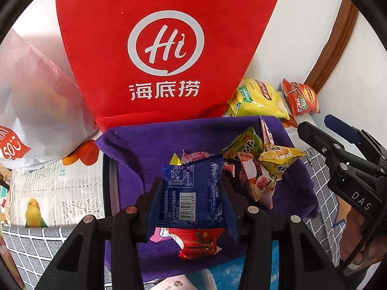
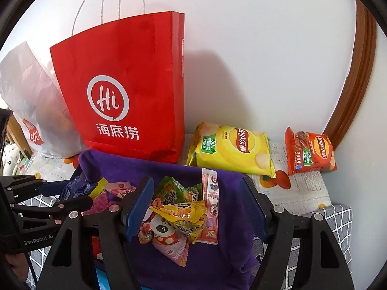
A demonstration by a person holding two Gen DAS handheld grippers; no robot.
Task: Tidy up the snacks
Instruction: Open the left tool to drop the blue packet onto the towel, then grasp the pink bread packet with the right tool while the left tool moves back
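Fingers of my left gripper [image 1: 191, 193] are clamping a blue snack packet [image 1: 193, 191] over the purple-lined box [image 2: 232, 217]. My right gripper [image 2: 196, 212] is hovering open above the loose snacks [image 2: 179, 215]; beyond, two chip bags [image 2: 232, 149] are lying against the wall.

Left hand-held gripper [image 1: 191, 198] clamped, right hand-held gripper [image 2: 197, 207] agape

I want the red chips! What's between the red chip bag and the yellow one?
Only bare printed table cover, seen in the right wrist view, separates the yellow bag from the red bag.
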